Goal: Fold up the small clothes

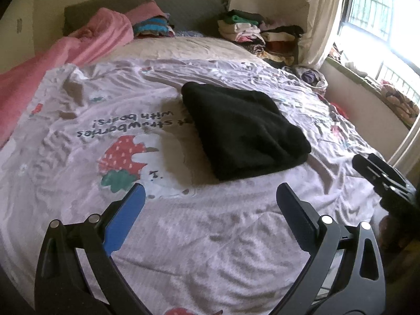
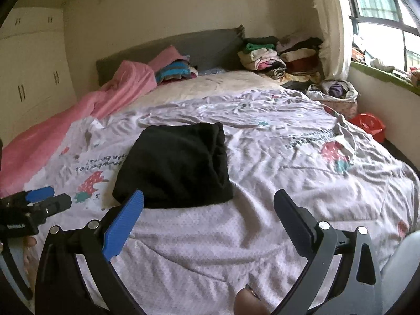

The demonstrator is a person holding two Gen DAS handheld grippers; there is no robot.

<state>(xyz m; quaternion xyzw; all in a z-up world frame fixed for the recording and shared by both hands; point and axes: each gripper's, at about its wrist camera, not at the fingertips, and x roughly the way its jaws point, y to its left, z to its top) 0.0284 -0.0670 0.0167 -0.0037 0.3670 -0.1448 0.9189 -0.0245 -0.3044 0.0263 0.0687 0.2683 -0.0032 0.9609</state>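
Both grippers are hovering low over the near end of the bed, jaws spread wide and gripping nothing: the left gripper (image 1: 210,197) and the right gripper (image 2: 208,204) are each framing bare, wrinkled strawberry-print duvet cover (image 1: 210,236). Just beyond their fingertips, a folded black garment (image 1: 244,131) is lying flat on the cover, near the middle of the bed, touching neither gripper. Against the grey headboard (image 2: 183,42), piles of folded clothes (image 2: 278,55) are sitting beside a pink blanket (image 2: 78,120).
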